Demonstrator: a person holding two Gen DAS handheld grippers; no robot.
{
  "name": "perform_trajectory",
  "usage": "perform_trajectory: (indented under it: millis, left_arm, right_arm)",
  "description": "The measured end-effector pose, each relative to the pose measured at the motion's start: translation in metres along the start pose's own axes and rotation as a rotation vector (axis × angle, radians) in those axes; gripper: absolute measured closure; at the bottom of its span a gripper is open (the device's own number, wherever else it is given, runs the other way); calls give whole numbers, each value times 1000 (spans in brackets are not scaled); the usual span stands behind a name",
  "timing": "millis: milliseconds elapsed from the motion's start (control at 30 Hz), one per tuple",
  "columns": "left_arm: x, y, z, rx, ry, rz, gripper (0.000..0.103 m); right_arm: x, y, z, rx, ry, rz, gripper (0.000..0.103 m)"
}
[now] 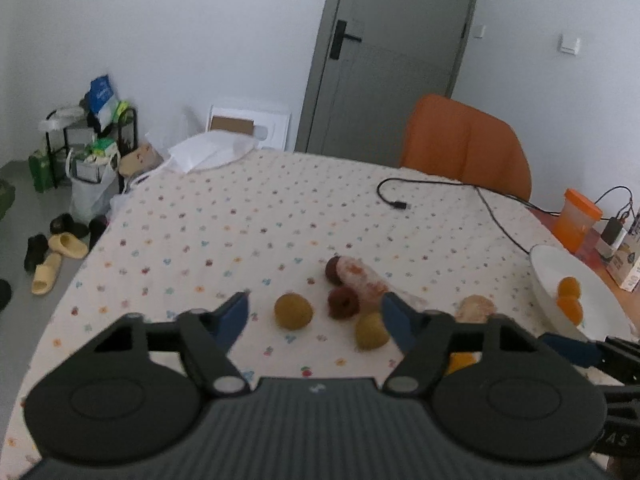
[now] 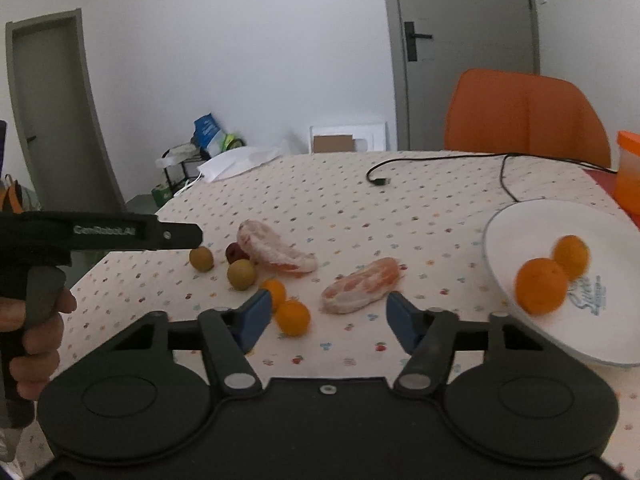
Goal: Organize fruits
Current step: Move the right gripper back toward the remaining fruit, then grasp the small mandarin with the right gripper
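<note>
My left gripper (image 1: pixel 314 308) is open and empty, with a brown longan (image 1: pixel 293 311), a second longan (image 1: pixel 372 330) and two dark red fruits (image 1: pixel 342 303) between and just beyond its fingers. A peeled pomelo segment (image 1: pixel 362 279) lies behind them. My right gripper (image 2: pixel 326 314) is open and empty above the cloth, with two small oranges (image 2: pixel 293 317) near its left finger and a pomelo segment (image 2: pixel 362 285) ahead. A white plate (image 2: pixel 520 224) at the right holds two oranges (image 2: pixel 541 286). The plate also shows in the left wrist view (image 1: pixel 548 264).
The table has a dotted white cloth (image 1: pixel 240 216). A black cable (image 2: pixel 440 160) runs across its far side. An orange chair (image 2: pixel 524 112) stands behind, an orange-lidded cup (image 1: pixel 578 218) at the right edge. A white bag (image 1: pixel 208 152) lies at the far left corner.
</note>
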State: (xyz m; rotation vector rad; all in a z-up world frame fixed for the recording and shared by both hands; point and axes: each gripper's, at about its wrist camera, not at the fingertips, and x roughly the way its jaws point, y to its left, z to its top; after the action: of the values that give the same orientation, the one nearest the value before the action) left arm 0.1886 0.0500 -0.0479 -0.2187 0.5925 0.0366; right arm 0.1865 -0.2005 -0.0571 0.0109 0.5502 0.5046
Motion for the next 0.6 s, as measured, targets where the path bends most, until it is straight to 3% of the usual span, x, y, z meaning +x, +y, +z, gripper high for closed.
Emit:
perform_trajectory:
  millis: [267,533,600]
  left_arm:
    - [22,12,-3,-34,30,6,50]
    - [41,20,-5,-57,52,4,62]
    - [42,19,-6,-53,48,9,67]
  right_arm:
    - [22,8,0,-13,45,29,60]
    - [36,12,-1,-29,73,43,63]
    - [40,13,-1,-29,82,51,69]
